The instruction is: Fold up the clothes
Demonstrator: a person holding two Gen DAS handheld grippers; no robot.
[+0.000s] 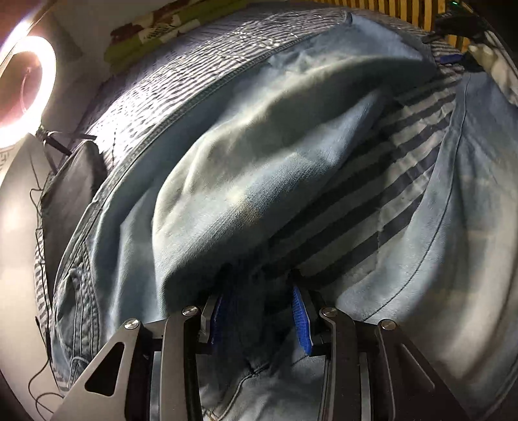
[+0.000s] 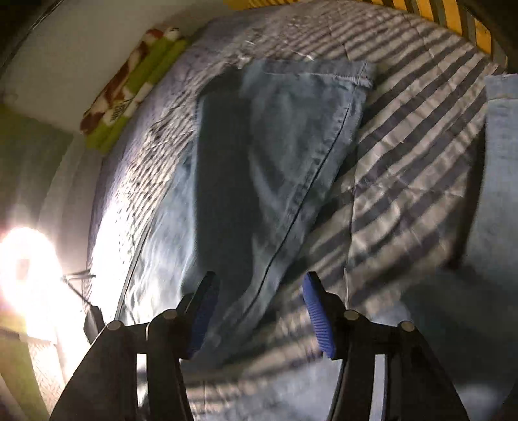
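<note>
With the jeans [image 1: 246,181] spread on the striped bedsheet [image 2: 414,168], the left gripper [image 1: 257,306] clamps a bunched denim fold while the right gripper [image 2: 259,311] hangs apart, empty, above the jeans; ideally lay the fold seam-aligned.

Pale blue jeans [image 1: 246,181] on a grey-and-white striped sheet [image 2: 414,155] — blanket [image 2: 129,90] seemingly green, brown-patched.

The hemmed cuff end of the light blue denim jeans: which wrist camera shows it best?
The right wrist view. There the hemmed cuff end of the light blue denim jeans lies flat and whole on the striped bedsheet. The left wrist view sits close on bunched denim; only a corner of the hem peeks at the top.
</note>
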